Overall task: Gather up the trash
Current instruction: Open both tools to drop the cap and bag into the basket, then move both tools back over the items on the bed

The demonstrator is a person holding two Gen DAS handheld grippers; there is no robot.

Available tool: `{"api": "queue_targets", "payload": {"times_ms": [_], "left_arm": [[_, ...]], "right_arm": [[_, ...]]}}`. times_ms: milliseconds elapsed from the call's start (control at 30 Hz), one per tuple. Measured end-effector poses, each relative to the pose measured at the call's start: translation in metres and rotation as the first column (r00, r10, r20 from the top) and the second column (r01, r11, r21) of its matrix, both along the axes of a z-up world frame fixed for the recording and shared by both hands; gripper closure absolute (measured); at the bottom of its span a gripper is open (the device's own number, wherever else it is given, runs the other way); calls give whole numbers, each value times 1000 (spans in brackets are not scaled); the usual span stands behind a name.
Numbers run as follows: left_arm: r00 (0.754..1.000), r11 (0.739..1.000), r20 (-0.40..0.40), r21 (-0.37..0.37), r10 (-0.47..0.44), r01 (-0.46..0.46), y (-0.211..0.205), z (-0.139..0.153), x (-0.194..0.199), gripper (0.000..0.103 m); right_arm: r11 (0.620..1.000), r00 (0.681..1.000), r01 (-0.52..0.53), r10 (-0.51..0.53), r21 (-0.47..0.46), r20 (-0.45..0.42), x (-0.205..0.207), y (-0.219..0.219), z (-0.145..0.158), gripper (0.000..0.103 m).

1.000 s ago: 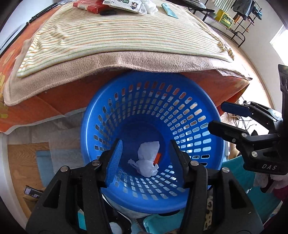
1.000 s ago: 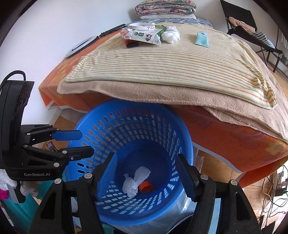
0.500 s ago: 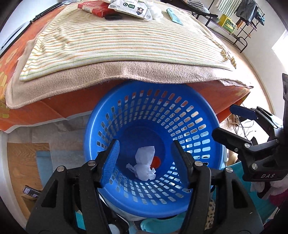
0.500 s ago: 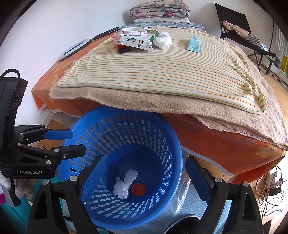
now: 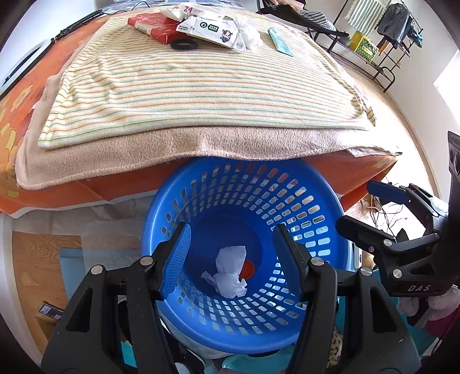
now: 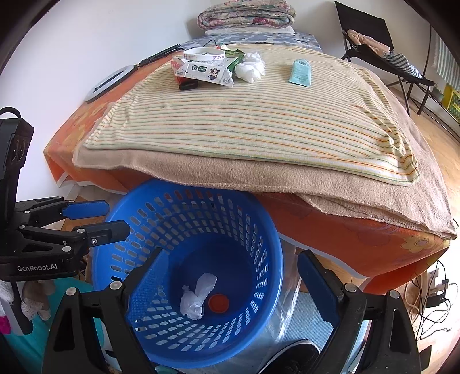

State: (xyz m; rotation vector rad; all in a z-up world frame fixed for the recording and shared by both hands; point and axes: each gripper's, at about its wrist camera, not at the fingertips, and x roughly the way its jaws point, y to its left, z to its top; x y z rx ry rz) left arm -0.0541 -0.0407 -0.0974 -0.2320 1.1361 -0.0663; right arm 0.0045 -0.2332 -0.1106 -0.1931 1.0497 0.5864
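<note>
partly under blanket (image 5: 201, 141), basket (image 5: 322, 184) rim hidden, both jaws released, empty

A lived-in bedroom at home — a bed (image 6: 359, 230) in an orange flowered sheet carries a striped towel (image 6: 244, 126), with folded quilts (image 6: 247, 14) stacked at its far end. Beyond the bed, a clothes rack (image 5: 385, 31) stands on wood flooring (image 6: 442, 161).

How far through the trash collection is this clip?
Partly done: a crumpled tissue and an orange cap lie in the blue basket. Both the left gripper and right gripper are open and empty. Left on the bed: wipes packet, white tissues, teal sachet.
</note>
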Motion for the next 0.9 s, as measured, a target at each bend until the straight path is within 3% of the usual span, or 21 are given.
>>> {"api": "queue_targets", "payload": {"times_ms": [367,600,900], "left_arm": [[994,998,100,-39,50,-46,24,60,46,42],[980,996,177,-23,87,-85,49,97,86,42],[968,986,196,-84,159,-145,83,109,140,42]], "right_arm": [[997,997,36,-41,75,68,39,-4,51,10],[994,990,47,-59,97,125,79,-6,82,10],[987,984,92,-110,134,138,152,0,97,10]]}}
